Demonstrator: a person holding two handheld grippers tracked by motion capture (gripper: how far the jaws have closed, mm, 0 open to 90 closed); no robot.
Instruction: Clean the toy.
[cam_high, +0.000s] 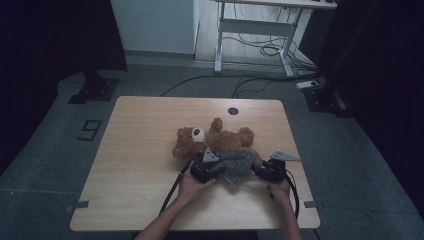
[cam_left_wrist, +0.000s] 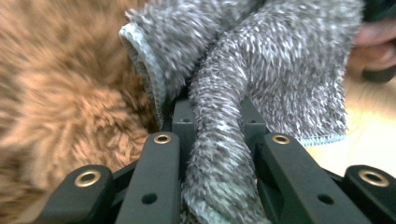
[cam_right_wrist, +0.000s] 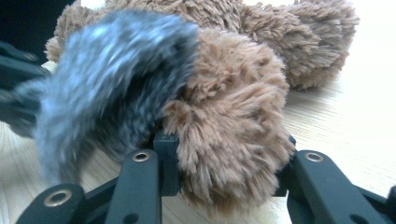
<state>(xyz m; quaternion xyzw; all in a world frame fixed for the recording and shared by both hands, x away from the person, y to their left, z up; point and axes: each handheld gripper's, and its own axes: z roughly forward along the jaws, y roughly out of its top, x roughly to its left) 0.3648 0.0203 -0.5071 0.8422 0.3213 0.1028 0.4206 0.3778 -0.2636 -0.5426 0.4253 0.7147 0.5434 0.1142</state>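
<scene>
Bear (cam_high: 212, 140) lying mid-table (cam_high: 140, 165), head at nine o'clock. My left gripper (cam_high: 204, 170) pinches the grey garment (cam_high: 235, 165) to stretch its opening; my right gripper (cam_high: 270, 170) clamps a bear leg (cam_right_wrist: 233, 135), steadying it for dressing.

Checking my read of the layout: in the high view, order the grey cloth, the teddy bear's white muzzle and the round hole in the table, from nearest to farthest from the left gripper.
1. Grey cloth, at the left gripper, clamped.
2. White muzzle, just beyond.
3. Round hole, near the table's far edge.
</scene>
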